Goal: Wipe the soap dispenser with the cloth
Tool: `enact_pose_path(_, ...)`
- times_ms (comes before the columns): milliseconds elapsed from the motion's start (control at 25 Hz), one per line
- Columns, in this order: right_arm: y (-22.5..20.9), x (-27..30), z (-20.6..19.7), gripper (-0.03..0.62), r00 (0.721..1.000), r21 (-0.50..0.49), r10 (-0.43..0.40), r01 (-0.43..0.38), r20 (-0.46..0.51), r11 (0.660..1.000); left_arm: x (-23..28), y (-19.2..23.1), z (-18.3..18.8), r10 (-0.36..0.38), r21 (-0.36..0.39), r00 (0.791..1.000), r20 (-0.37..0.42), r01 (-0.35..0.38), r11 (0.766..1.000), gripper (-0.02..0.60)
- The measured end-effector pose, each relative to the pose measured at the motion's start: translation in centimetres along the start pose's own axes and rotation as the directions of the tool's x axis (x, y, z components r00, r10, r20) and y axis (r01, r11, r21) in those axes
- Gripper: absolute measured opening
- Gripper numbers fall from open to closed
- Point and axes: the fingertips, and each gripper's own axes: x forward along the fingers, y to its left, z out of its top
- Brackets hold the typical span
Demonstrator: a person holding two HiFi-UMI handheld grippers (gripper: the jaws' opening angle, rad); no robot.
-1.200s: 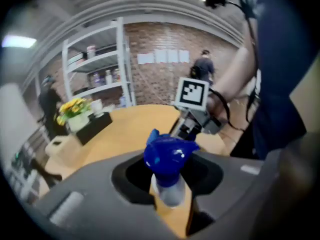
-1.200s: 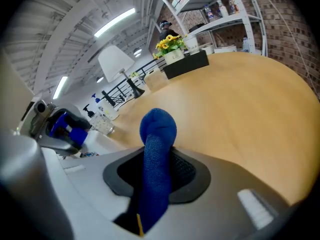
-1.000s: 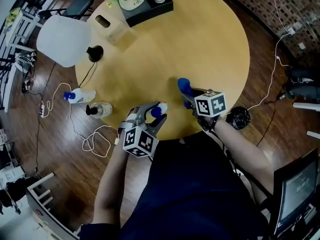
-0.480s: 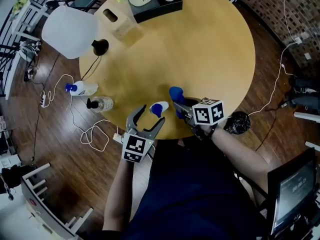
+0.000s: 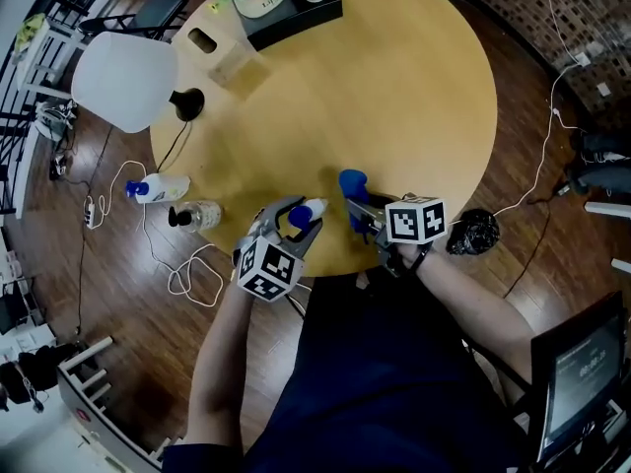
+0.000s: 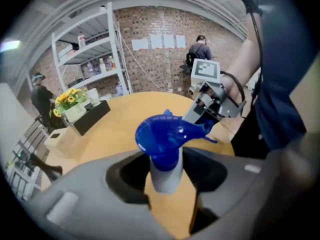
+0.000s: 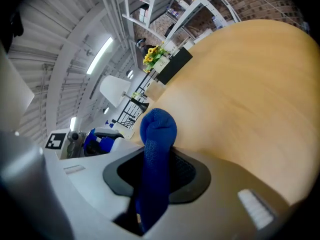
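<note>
Near the front edge of a round wooden table, a person working with a claw in each hand takes hold of the soap dispenser again. Half a second ago the left claw stood wide open with the dispenser loose on the wood just ahead of it. Its jaws have just been closing and are now about a third open, pressed on either side of the white neck below the blue pump head. The left gripper view shows that neck squarely between the jaws, with the spout pointing away towards the other hand. Whether the bottle's base rests on the table or hangs clear cannot be told from any view.

The right claw is nearly shut on a bunched blue cloth, which sticks up out of the jaws as a rounded wad. That grip looks the same as it did a second ago. In the head view the cloth sits near the dispenser, to its right, with a sliver of table showing between them, so no wiping contact is visible yet.

Judging by this, the let-go and fresh grab was a repositioning, probably to steady the bottle or turn another face towards the cloth. With the dispenser pinned again and the cloth already gripped, the next step appears to be bringing the wad across to rub the bottle. The narrow neck grip could let the bottle swing under pressure.
</note>
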Motion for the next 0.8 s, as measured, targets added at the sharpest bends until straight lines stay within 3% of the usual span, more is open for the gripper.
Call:
enact_pose_path(80,0.1,-0.2,0.8,0.112,0.999,0.034,-0.002,0.001,0.036,0.999,-0.9,0.6,-0.4,0.079,-0.091,0.992,0.097,-0.070,0.993,0.207)
enact_pose_path(160,1.6,0.1,1.8,0.112,0.998,0.021,0.015,-0.016,0.065,1.000,-2.0,0.7,-1.0,0.187,-0.133,0.968,0.170,-0.165,0.977,0.207)
enact_pose_path(280,6.3,1.5,2.8,0.110,0.995,-0.132,0.086,-0.079,0.052,0.988,-3.5,-0.9,-1.6,0.283,-0.063,0.930,0.236,-0.275,0.959,0.207)
enact_pose_path(360,9.8,2.7,2.9,0.110,0.989,-0.219,0.147,-0.139,0.017,0.966,-4.2,-2.1,-1.6,0.291,-0.048,0.916,0.277,-0.289,0.956,0.206)
enact_pose_path(480,12.4,4.5,2.6,0.110,0.980,-0.233,0.200,-0.198,-0.016,0.952,-4.9,-2.2,-1.8,0.295,-0.092,0.902,0.314,-0.281,0.955,0.207)
enact_pose_path(680,8.4,5.1,2.5,0.110,0.996,-0.170,0.093,-0.093,-0.009,0.981,-5.1,-2.0,-2.4,0.275,-0.114,0.907,0.318,-0.252,0.961,0.207)
enact_pose_path(800,8.0,5.4,1.4,0.110,0.992,-0.178,0.106,-0.116,-0.068,0.977,-5.9,-1.8,-3.3,0.271,-0.148,0.904,0.331,-0.233,0.961,0.206)
